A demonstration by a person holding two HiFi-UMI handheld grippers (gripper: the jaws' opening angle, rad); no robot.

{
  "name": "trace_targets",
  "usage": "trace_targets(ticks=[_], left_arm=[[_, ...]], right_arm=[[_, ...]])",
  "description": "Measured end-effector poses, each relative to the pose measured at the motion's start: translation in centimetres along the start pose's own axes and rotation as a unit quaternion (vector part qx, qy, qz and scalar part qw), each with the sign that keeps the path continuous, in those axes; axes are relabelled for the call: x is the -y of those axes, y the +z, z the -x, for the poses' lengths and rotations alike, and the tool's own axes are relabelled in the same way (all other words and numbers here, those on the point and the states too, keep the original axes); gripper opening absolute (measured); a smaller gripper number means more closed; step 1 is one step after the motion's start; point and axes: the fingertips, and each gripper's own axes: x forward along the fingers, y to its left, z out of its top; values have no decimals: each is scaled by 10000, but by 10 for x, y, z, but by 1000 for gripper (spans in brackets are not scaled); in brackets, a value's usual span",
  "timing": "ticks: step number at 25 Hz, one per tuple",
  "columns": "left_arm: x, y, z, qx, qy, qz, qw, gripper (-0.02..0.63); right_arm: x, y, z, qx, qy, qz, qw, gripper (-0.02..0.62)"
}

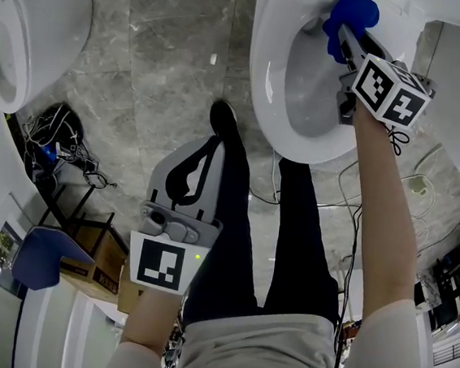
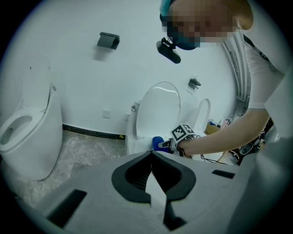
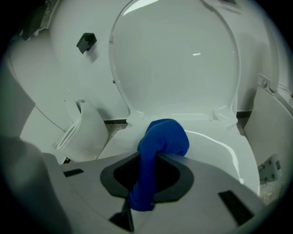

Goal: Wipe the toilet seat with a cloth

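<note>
1. Your right gripper (image 3: 147, 183) is clamped on the blue cloth (image 3: 162, 139), its bunched end at the far rim of the toilet seat (image 1: 267, 60) — apparently placed to wipe there.
2. Your left gripper (image 2: 152, 176) hangs near your legs (image 1: 234, 220), jaws together and empty — clear of the work.

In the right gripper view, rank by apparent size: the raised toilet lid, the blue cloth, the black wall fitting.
1. raised toilet lid, largest.
2. blue cloth, enlarged by nearness to the camera.
3. black wall fitting, smallest.
</note>
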Motion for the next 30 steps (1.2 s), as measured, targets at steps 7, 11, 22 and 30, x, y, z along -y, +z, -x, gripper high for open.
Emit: trace_targets(ticks=[7, 11, 22, 30], left_arm=[[-5, -1, 5, 44, 83, 45, 9999, 8], [0, -2, 5, 50, 62, -17, 10000, 8], [-5, -1, 15, 104, 153, 3, 9998, 8], [-9, -9, 25, 130, 171, 59, 9998, 8]], right_arm=[[-10, 1, -2, -5, 33, 116, 9999, 64], [-16, 0, -4, -11, 162, 209, 9996, 64], [-40, 3, -5, -25, 349, 404, 9986, 64], [-61, -6, -7, -74, 472, 508, 9976, 64]])
